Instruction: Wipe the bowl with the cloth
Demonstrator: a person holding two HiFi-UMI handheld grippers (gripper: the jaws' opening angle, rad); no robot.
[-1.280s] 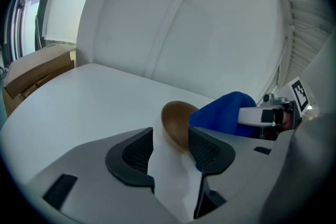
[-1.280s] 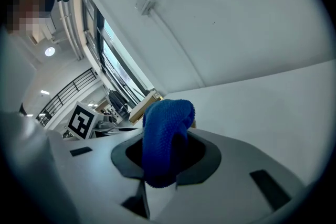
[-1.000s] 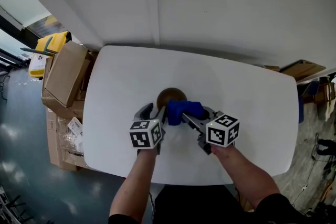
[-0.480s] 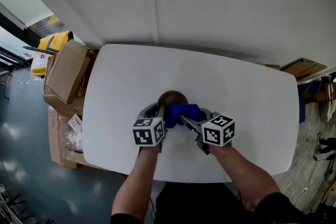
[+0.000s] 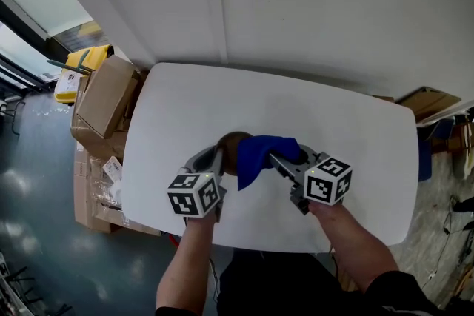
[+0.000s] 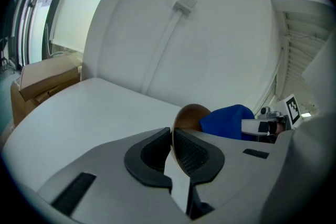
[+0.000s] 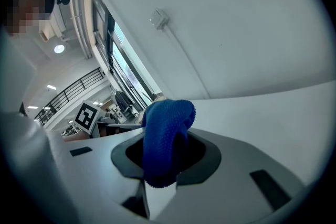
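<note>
Just pinched the left gripper (image 6: 172, 139) shut on the brown bowl's (image 6: 189, 115) rim, lifting both tools; clamping the blue cloth (image 7: 165, 134) in the right gripper (image 7: 163, 160), draped against the bowl above the white table (image 5: 333, 129); seemingly set to start wiping

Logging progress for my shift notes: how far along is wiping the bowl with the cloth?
Done: both grasps. The left claw has just been closing and now pinches the rim of the brown bowl; the right claw is shut on the blue cloth. In hand: the cloth hangs right beside the bowl in the head view. Left: the wiping itself; no rubbing inside the bowl shows yet.
</note>
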